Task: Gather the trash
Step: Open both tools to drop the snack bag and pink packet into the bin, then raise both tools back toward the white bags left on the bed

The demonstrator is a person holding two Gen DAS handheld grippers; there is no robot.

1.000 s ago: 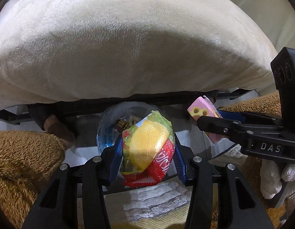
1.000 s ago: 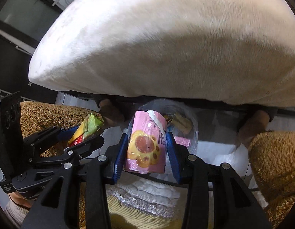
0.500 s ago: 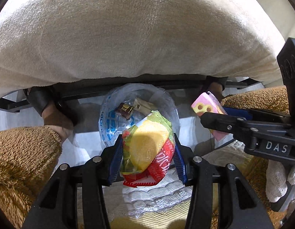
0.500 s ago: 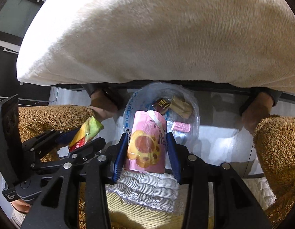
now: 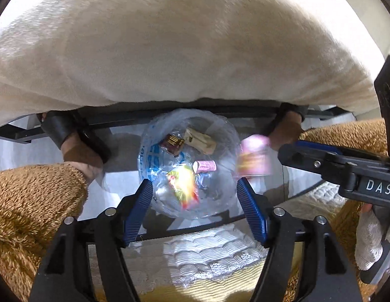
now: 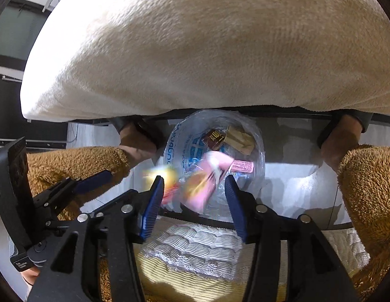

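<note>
Both wrappers had left the jaws since the earlier frames: the yellow-green snack packet [image 5: 182, 183] that the left gripper [image 5: 195, 198] had clamped was now a bright blur below it, inside the mouth of the clear plastic bag [image 5: 154, 156], and the pink wrapper [image 6: 207, 178] that the right gripper [image 6: 193, 198] had pinched was a smear between and beyond its blue pads, over the same bag. Each gripper's jaws had just been opening and now stood released, parted, with nothing pressed between the pads. From the left wrist view the pink wrapper showed as a blur at the bag's right edge, just ahead of the right gripper's fingers. Deeper in the bag lay a dark brown packet [image 5: 172, 143], a tan paper wrapper [image 5: 200, 142] and a small pink sachet [image 5: 205, 166], all sharp and at rest. The bag sat on the pale floor between two feet [image 5: 79, 151] in brown fleece trousers [image 5: 31, 201], under the edge of a cream plush blanket [image 5: 169, 45]. A white lace-edged cloth [image 5: 207, 254] lay nearest the cameras. A white-gloved hand [image 5: 371, 236] gripped the right gripper's handle.
</note>
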